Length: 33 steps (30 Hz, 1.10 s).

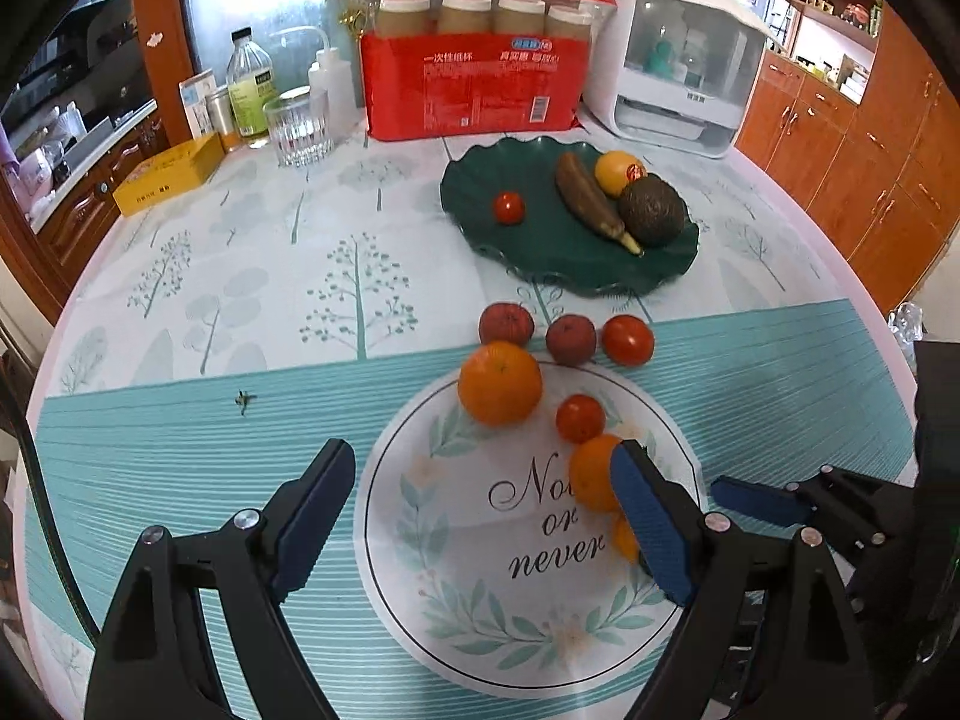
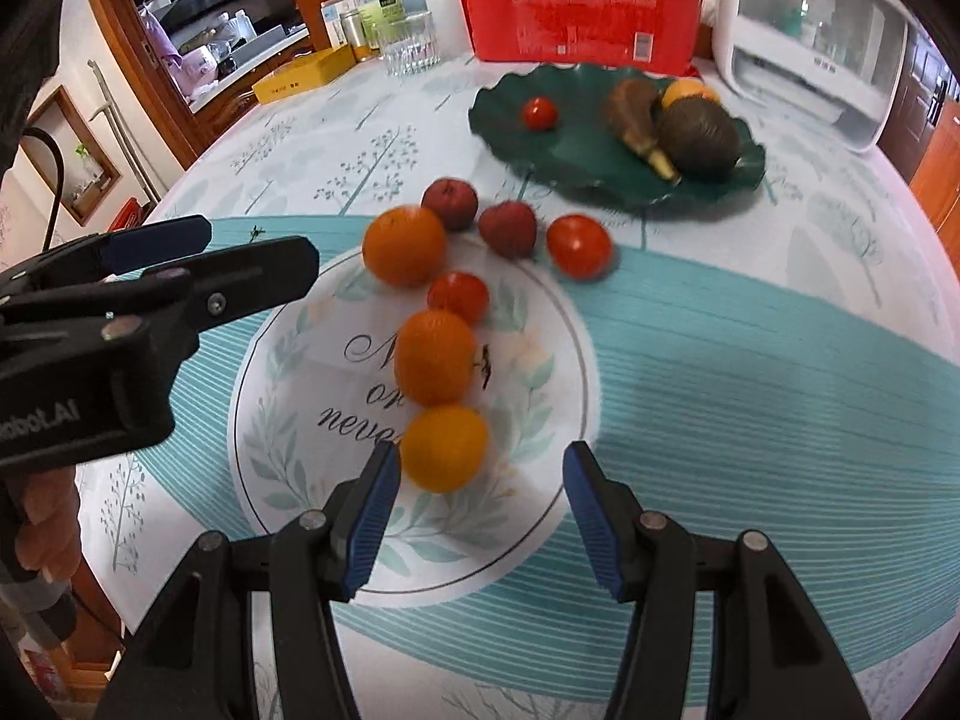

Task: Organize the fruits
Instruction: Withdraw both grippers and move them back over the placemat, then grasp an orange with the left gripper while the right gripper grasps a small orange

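Note:
A dark green plate (image 1: 540, 252) (image 2: 570, 144) holds a small tomato (image 1: 509, 207), a browned banana (image 1: 588, 198), an orange (image 1: 615, 171) and an avocado (image 1: 653, 210). On the tablecloth lie loose fruits: a big orange (image 1: 500, 383) (image 2: 405, 246), two dark red fruits (image 1: 506, 324) (image 1: 571, 340), two tomatoes (image 1: 627, 340) (image 1: 579, 418) and two more oranges (image 2: 435, 357) (image 2: 444, 448). My left gripper (image 1: 486, 516) is open and empty above the printed circle. My right gripper (image 2: 480, 510) is open, with the nearest orange just ahead of its left finger.
At the back stand a red pack of paper cups (image 1: 474, 84), a white appliance (image 1: 678, 60), a glass (image 1: 300, 126), bottles (image 1: 249, 84) and a yellow box (image 1: 171, 174). The left gripper shows at the left in the right wrist view (image 2: 180, 276). Wooden cabinets surround the table.

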{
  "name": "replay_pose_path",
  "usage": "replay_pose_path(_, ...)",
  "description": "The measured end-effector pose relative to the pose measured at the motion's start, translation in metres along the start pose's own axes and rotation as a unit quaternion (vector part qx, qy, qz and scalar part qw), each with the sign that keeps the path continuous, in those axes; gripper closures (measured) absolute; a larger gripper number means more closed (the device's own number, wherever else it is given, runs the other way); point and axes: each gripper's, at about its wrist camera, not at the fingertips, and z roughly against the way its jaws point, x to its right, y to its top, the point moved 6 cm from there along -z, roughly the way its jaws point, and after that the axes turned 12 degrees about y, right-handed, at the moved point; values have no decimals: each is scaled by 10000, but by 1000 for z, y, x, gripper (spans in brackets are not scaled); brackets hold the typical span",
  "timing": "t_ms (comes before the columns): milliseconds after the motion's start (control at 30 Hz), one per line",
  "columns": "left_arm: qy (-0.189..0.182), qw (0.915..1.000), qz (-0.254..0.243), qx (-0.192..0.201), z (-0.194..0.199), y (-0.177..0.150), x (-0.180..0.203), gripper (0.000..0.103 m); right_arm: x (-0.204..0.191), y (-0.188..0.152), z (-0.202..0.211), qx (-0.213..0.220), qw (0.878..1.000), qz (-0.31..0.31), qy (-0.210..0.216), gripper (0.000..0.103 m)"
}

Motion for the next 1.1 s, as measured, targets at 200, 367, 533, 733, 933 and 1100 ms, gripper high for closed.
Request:
replay_pose_path(200,-60,9999,15,-79,-4,-4,2,17,-5,-2,-12,-10,10000,56,67,55)
replay_pose_path(367,-144,9998,-33,-141,-9,-4,9,17,-4,-2,-13,-17,10000,38,75,69)
replay_pose_path(533,-284,9992,-65,-258,-16,-6,23,17,9,-4,-4,68,9999,-99,-1,69)
replay_pose_path(733,-460,9978,-91,-471,-29,-9,43,17,31,-4,9,204,9992,-308,-168,69)
replay_pose_path(933,-724,9934,102,-879,-47,-13,57,41,46,-6,19,301,9981,-448,-287,69)
replay_pose_path(1100,-741,9915,45,-1065,-54,-20,65,61,50,-7,23,348,9978,-465,-314,69)
